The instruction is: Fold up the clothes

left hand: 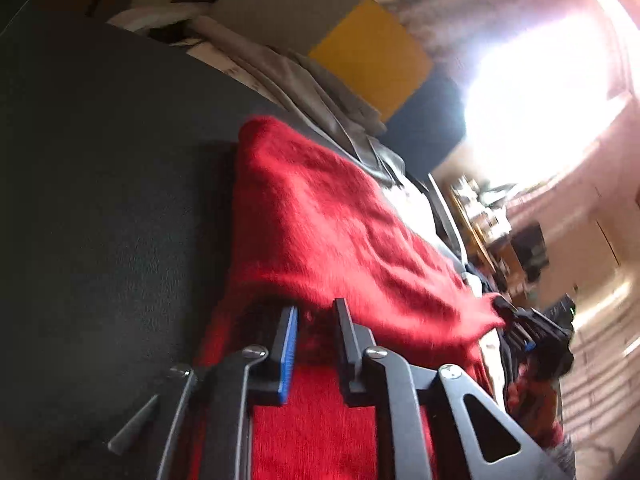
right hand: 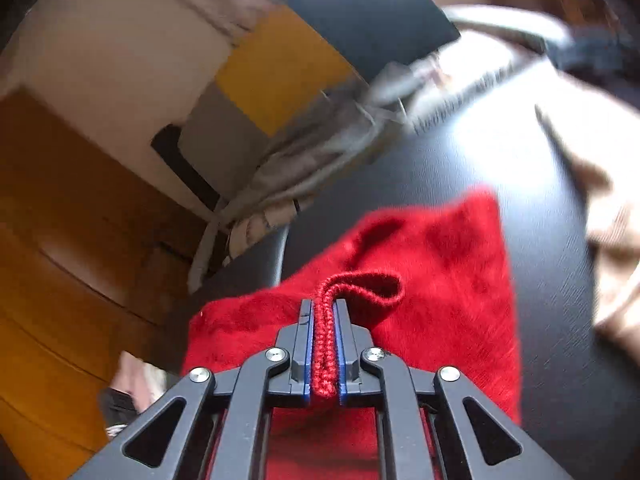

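Observation:
A red knitted sweater (left hand: 320, 220) lies on the dark table (left hand: 100, 200), with part of it lifted into a fold. In the left wrist view my left gripper (left hand: 314, 308) is at its near edge, shut on a bunch of the red knit that fills the narrow gap between the pads. At the sweater's right corner the other gripper (left hand: 506, 308) shows as a dark shape. In the right wrist view my right gripper (right hand: 324, 304) is shut on the ribbed hem of the red sweater (right hand: 440, 260), which loops out past the fingertips.
Grey garments (left hand: 312, 96) are heaped at the table's far edge, seen also as a grey pile (right hand: 320, 152). A beige cloth (right hand: 612, 220) lies to the right on the table (right hand: 552, 280). The wooden floor (right hand: 60, 240) is beyond the left edge.

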Available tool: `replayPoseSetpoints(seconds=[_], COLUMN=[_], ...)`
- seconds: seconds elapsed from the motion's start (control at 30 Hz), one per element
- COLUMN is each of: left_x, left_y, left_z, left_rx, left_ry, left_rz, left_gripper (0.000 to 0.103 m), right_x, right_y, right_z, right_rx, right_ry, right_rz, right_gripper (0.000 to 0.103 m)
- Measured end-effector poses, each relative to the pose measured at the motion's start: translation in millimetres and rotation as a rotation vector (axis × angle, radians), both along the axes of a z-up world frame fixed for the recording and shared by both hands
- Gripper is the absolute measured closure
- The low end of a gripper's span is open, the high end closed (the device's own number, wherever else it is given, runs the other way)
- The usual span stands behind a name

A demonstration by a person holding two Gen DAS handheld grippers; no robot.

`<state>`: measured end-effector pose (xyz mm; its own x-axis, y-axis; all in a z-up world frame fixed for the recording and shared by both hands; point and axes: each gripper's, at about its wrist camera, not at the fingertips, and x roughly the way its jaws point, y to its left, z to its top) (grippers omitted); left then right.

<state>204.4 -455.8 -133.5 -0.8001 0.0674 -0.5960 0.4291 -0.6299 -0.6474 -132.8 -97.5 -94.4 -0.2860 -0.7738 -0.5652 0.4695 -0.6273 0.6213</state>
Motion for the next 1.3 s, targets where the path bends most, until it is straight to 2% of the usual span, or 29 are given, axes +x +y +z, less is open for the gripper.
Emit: replayPoseSetpoints(seconds=[0.07, 0.17, 0.23, 0.27, 0.3, 0.33, 0.37, 0.43, 0.47, 0.5, 0.57, 0.6, 0.7, 0.73, 0.8, 0.87, 0.93, 1.03, 1.07, 1.1, 1.13, 1.17, 1.23, 1.3], left_x=[3, 11, 16, 18, 21, 21, 20, 9, 3, -5, -20, -27, -46, -49, -58, -65, -70, -87, -90, -91, -90, -87, -81, -75], left_y=[8, 22, 29, 30, 32, 33, 35, 42, 45, 58, 83, 95, 132, 132, 132, 127, 116, 103, 98, 93, 89, 87, 83, 88], left_z=[-1, -5, 6, 13, 26, 35, 44, 57, 64, 68, 69, 64, 51, 45, 36, 34, 31, 24, 21, 19, 22, 26, 34, 31], left_rx=[-0.039, -0.079, -0.109, -0.115, -0.159, -0.214, -0.27, -0.339, -0.373, -0.463, -0.632, -0.704, -0.92, -0.943, -0.97, -0.96, -0.938, -0.859, -0.81, -0.765, -0.725, -0.691, -0.626, -0.583], left_ry=[-0.034, -0.085, -0.072, -0.052, -0.016, -0.01, -0.006, -0.021, -0.028, -0.048, -0.095, -0.121, -0.199, -0.216, -0.238, -0.234, -0.239, -0.249, -0.255, -0.246, -0.219, -0.193, -0.14, -0.119], left_rz=[-0.036, -0.1, -0.133, -0.145, -0.134, -0.123, -0.113, -0.148, -0.167, -0.203, -0.288, -0.336, -0.481, -0.508, -0.537, -0.545, -0.532, -0.545, -0.559, -0.554, -0.537, -0.523, -0.495, -0.501], left_gripper=[0.09, 0.093, 0.091, 0.088, 0.079, 0.077, 0.077, 0.073, 0.07, 0.065, 0.056, 0.054, 0.052, 0.052, 0.052, 0.052, 0.052, 0.053, 0.058, 0.066, 0.083, 0.087, 0.09, 0.09], right_x=[3, 3, 2, 2, 3, 4, 6, 15, 21, 30, 56, 69, 101, 105, 105, 104, 96, 82, 80, 77, 76, 75, 77, 80], right_y=[9, 24, 34, 38, 42, 44, 45, 40, 36, 31, 18, 10, -15, -22, -33, -43, -55, -61, -60, -59, -58, -57, -54, -49], right_z=[-4, -30, -42, -42, -39, -35, -28, -11, -3, 3, 15, 19, 15, 10, 1, -9, -20, -31, -31, -31, -28, -24, -13, -2], right_rx=[0.072, 0.176, 0.214, 0.229, 0.251, 0.265, 0.259, 0.191, 0.152, 0.144, 0.189, 0.229, 0.391, 0.419, 0.466, 0.512, 0.554, 0.57, 0.566, 0.561, 0.562, 0.568, 0.58, 0.612], right_ry=[0.027, -0.004, -0.011, 0.001, 0.021, 0.044, 0.069, 0.083, 0.083, 0.109, 0.211, 0.273, 0.436, 0.448, 0.466, 0.476, 0.467, 0.419, 0.408, 0.398, 0.395, 0.402, 0.432, 0.485], right_rz=[-0.024, -0.063, -0.092, -0.114, -0.145, -0.168, -0.177, -0.111, -0.067, -0.028, 0.039, 0.073, 0.226, 0.264, 0.325, 0.38, 0.417, 0.449, 0.451, 0.452, 0.452, 0.451, 0.446, 0.424], right_gripper=[0.094, 0.094, 0.098, 0.1, 0.1, 0.097, 0.09, 0.089, 0.077, 0.055, 0.031, 0.026, 0.025, 0.025, 0.026, 0.027, 0.034, 0.062, 0.067, 0.083, 0.091, 0.094, 0.095, 0.095])
